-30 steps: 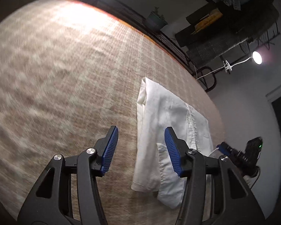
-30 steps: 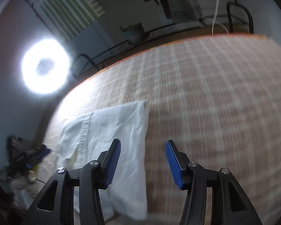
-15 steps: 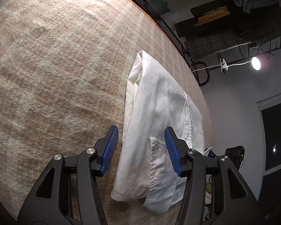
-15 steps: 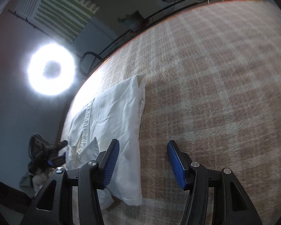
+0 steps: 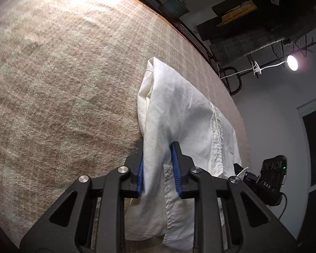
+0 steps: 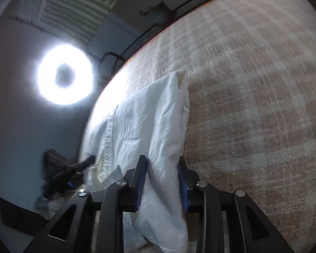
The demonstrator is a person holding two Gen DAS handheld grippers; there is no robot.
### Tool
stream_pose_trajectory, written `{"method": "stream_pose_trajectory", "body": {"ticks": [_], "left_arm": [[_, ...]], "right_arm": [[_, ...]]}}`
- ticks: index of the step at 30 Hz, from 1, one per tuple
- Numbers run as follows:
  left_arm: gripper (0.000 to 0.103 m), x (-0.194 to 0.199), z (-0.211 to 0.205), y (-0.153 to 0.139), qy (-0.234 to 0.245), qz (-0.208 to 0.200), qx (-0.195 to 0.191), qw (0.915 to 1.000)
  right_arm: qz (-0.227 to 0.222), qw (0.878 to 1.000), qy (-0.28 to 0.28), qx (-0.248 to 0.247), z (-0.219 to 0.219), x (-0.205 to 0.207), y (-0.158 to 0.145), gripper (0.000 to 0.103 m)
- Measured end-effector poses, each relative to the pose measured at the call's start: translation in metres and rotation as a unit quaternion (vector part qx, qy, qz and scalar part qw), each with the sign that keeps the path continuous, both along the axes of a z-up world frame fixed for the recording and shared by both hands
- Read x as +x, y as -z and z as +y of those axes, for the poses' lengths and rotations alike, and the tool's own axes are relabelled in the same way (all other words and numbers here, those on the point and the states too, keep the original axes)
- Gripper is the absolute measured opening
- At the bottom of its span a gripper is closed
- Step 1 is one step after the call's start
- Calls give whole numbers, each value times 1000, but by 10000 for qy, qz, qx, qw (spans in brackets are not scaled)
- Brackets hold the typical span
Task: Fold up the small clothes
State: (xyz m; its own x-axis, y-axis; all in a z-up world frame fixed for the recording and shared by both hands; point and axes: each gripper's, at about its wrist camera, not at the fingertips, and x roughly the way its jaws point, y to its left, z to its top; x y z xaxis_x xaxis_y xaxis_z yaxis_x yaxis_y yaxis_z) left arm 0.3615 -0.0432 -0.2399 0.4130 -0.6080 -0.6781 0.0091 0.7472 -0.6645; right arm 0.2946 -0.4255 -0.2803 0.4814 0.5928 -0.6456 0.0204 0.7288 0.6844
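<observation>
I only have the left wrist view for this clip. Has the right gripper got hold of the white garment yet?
Observer: Yes. The right gripper has just been closing, and its fingers now pinch the white garment along the folded edge beside the bare blanket.
Operator: What makes the glare at the blanket's far end?
Observer: A ring light, glowing beyond the blanket's edge.
</observation>
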Motion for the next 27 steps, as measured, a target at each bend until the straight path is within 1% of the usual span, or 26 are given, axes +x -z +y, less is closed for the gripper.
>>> {"method": "stream_pose_trajectory", "body": {"ticks": [3, 6, 8, 11, 14, 18, 23, 27], "left_arm": [[14, -4, -10, -11, 80, -228, 333, 9992], [12, -9, -21, -22, 156, -456, 616, 9969], [11, -12, -26, -30, 206, -580, 698, 9957], [11, -17, -33, -40, 294, -733, 812, 9936], [10, -28, -39, -49, 426, -866, 843, 9918], [10, -33, -55, -59, 591, -1021, 876, 9891], [10, -31, -86, -71, 871, -1222, 926, 9843], [10, -22, -120, -77, 1128, -1339, 963, 9798]], "right_arm": [[-105, 9981, -30, -605, 12, -5, -16, 15], [-300, 9906, -135, -1331, 31, -9, -40, 12], [-409, 9831, -197, -1776, 44, -13, -54, 11], [-563, 9711, -271, -2301, 60, -20, -72, 11], [-722, 9555, -312, -2842, 75, -31, -92, 10], [-891, 9379, -244, -3345, 83, -41, -113, 10], [-1079, 9208, -146, -3747, 76, -52, -132, 10], [-1151, 9129, -45, -3916, 57, -56, -140, 10]]}}
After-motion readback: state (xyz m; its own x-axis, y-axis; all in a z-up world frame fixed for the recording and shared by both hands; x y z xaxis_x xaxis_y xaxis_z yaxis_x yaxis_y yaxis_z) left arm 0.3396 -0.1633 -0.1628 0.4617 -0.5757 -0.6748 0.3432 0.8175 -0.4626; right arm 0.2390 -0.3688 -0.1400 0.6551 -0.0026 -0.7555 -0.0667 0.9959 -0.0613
